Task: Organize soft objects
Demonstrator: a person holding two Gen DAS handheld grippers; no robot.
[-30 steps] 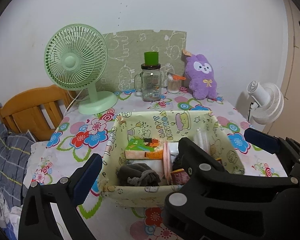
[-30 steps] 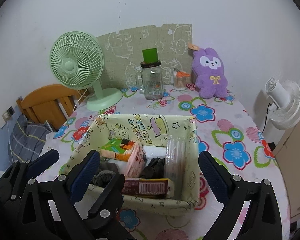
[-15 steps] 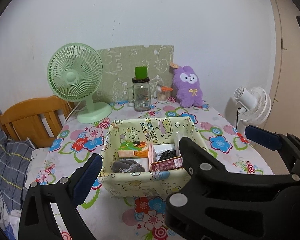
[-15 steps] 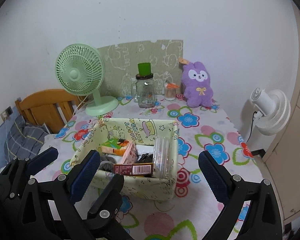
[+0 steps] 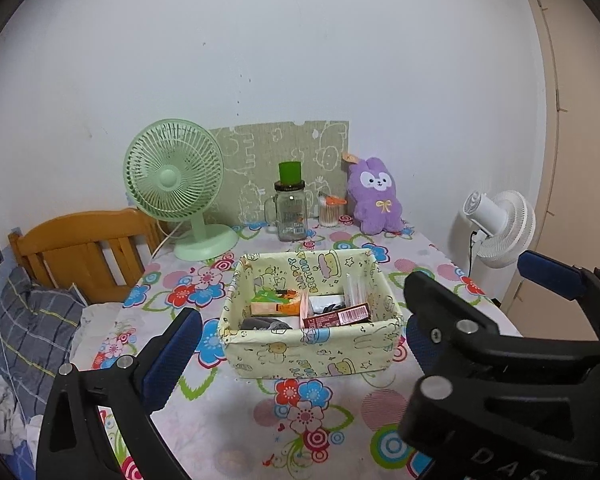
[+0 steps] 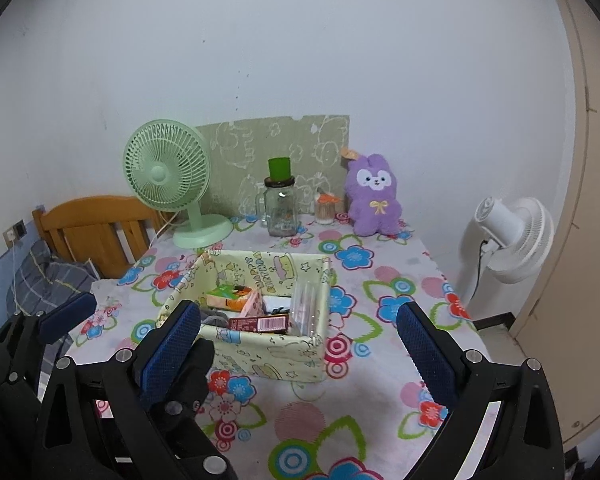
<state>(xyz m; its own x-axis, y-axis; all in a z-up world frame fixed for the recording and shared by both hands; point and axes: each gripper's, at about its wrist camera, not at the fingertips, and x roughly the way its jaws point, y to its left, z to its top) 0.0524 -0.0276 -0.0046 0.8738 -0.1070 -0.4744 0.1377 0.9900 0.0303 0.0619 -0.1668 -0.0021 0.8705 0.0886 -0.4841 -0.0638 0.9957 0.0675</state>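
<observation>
The flowered table (image 6: 380,408) fills the lower half of both views, with the green fan (image 6: 166,172) at about ten o'clock and the white fan (image 6: 512,240) off the table's edge at three. The fabric basket (image 5: 312,354) sits mid-table, dead ahead at twelve o'clock of both grippers; its printed cloth walls look floppy and would likely buckle if pinched on one side only. At the back, toward one o'clock from the basket, the purple plush rabbit (image 6: 374,196) leans upright against the wall beside the glass jar (image 6: 280,210); it looks light, squashy and non-slip, so a pinch across the belly or one ear should hold it. Inside the basket, at its seven o'clock corner, lies a grey bundled cloth (image 5: 266,323), soft and best taken by its bunched top; beside it are a red packet (image 5: 336,316) and a green-orange carton (image 5: 276,304). The left gripper (image 5: 296,344) and right gripper (image 6: 300,340) are both spread wide and empty, hovering short of the basket.
</observation>
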